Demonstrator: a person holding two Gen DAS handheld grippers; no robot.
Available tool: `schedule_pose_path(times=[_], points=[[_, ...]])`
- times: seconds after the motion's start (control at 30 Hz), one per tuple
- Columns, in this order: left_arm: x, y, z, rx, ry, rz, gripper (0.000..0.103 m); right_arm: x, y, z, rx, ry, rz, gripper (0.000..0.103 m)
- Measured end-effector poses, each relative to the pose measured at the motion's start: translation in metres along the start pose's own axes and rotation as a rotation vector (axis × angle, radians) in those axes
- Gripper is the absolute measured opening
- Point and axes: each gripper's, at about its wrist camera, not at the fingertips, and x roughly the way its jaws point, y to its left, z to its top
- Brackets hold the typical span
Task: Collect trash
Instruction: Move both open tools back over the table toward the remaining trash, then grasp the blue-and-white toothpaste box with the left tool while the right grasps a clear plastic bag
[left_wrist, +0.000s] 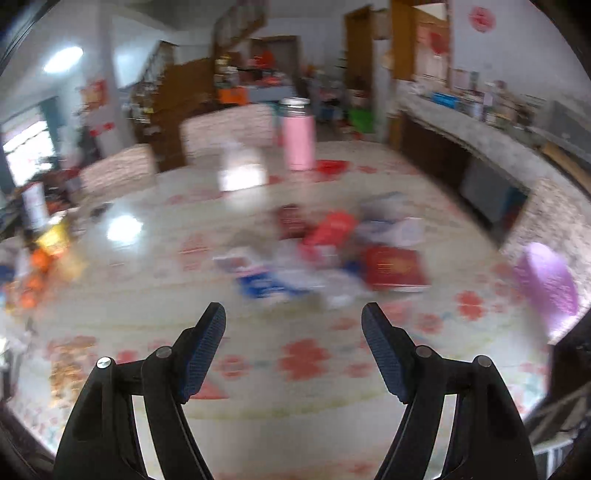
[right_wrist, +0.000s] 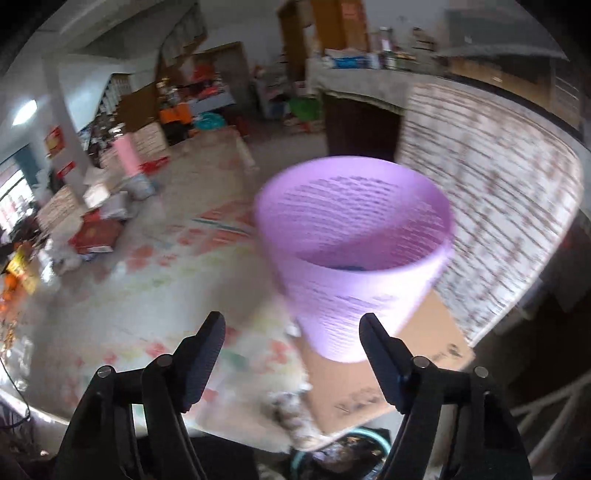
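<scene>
Nearest in the left wrist view, the left hand-held gripper (left_wrist: 293, 314) stands with jaws apart and nothing between them, over a table (left_wrist: 147, 295) with a flowered cloth. Just past it lies a blurred heap of trash (left_wrist: 325, 251): wrappers and red boxes. Farther back stands a pink bottle (left_wrist: 298, 134). The right hand-held gripper (right_wrist: 291, 323) is likewise spread and empty. Close ahead of it a purple basket (right_wrist: 354, 251) stands upright on a sheet of cardboard (right_wrist: 388, 380), at the table's right edge, well apart from the trash.
</scene>
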Motion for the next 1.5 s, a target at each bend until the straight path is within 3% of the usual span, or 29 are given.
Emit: schedule_pose_path(times=[0.1,0.23,0.4,0.53,0.73,0.97,1.1,1.17,1.27,1.5], points=[[0.006,0.029,-0.004,-0.015,0.015,0.047,0.075,0.003,0.026,0.008,-0.004,-0.010,0.075,0.080],[0.035,0.060,-0.005,-0.070,0.056,0.034,0.075,0.012,0.065,0.013,-0.021,0.017,0.153,0.080],[0.082,0.069,0.001,-0.107,0.111,-0.049,0.075,0.021,0.112,0.010,-0.079,0.046,0.181,0.080],[0.125,0.074,0.011,-0.129,0.140,0.038,0.075,0.027,0.131,0.008,-0.095,0.066,0.182,0.080],[0.176,0.086,0.024,-0.242,0.226,0.004,0.075,0.035,0.142,0.006,-0.093,0.097,0.171,0.080],[0.190,0.076,0.031,-0.250,0.232,0.006,0.078,0.048,0.152,0.010,-0.096,0.132,0.171,0.080],[0.193,0.096,0.024,-0.359,0.268,-0.063,0.081,0.053,0.169,0.017,-0.129,0.137,0.191,0.080],[0.198,0.103,0.020,-0.414,0.277,-0.085,0.090,0.057,0.181,0.020,-0.156,0.137,0.203,0.081],[0.204,0.103,0.022,-0.469,0.272,-0.101,0.091,0.068,0.199,0.022,-0.179,0.153,0.224,0.081],[0.220,0.065,0.035,-0.365,0.289,-0.122,0.091,0.083,0.230,0.024,-0.205,0.177,0.246,0.081]])
